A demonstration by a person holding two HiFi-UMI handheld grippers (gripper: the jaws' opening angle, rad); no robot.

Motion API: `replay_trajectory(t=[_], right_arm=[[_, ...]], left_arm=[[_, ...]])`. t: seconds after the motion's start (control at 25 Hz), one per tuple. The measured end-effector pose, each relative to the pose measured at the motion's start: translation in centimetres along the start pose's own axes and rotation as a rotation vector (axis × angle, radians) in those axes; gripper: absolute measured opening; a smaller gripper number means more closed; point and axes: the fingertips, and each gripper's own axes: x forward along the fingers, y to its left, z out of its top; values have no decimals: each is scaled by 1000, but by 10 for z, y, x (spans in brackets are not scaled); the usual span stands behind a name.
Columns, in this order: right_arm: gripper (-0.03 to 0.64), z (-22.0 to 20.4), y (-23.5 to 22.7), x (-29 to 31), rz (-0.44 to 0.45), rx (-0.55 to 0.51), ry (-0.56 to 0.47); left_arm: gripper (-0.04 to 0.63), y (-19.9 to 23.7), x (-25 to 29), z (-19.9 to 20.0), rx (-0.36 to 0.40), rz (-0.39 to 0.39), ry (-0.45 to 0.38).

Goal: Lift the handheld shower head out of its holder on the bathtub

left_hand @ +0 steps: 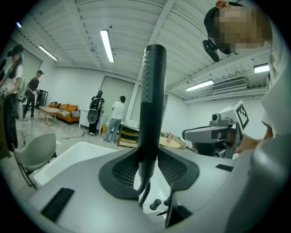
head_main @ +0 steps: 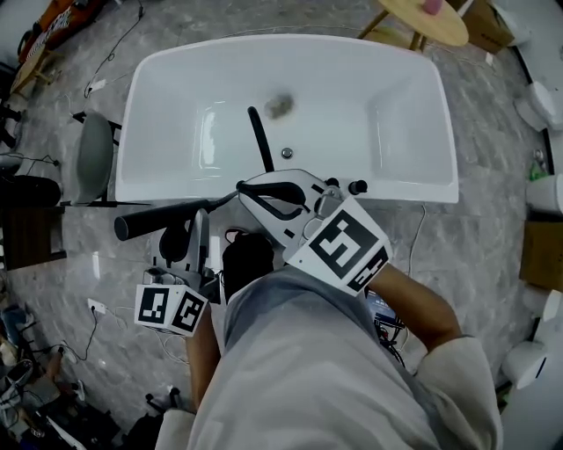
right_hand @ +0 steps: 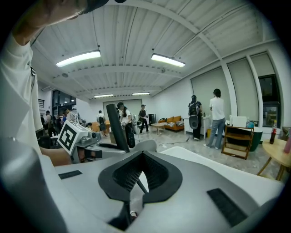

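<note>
The black handheld shower head [head_main: 167, 218] hangs level over the floor in front of the white bathtub [head_main: 422, 189], away from the tub rim. My left gripper [head_main: 198, 215] is shut on its handle. In the left gripper view the shower head [left_hand: 152, 91] stands upright between the pads, and a thin hose drops from its lower end. My right gripper [head_main: 251, 189] hovers over the near rim beside the handle's hose end; its pads meet at the tips and I see nothing held. The shower head [right_hand: 116, 127] also shows in the right gripper view, left of centre.
A black faucet spout [head_main: 259, 136] reaches over the tub, and black knobs [head_main: 356, 186] sit on the near rim. A grey chair [head_main: 95, 158] stands to the left of the tub, a round wooden table [head_main: 427, 18] behind it. Cables lie on the floor. Several people stand far off.
</note>
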Motion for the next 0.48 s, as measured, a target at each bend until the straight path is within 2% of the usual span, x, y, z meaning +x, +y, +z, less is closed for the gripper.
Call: replay_trajectory(t=[0.12,0.28,0.48], right_arm=[[18,1,-1,2,8,10,-1],[18,0,0,4,2,6,-1],[18,-3,-3,3,-1,9,3]], left_arm=[[137,0,1,1,-15,-14,-1],[137,-5,2,1,12,-32,4],[137,-7,5,1,3,-47,10]])
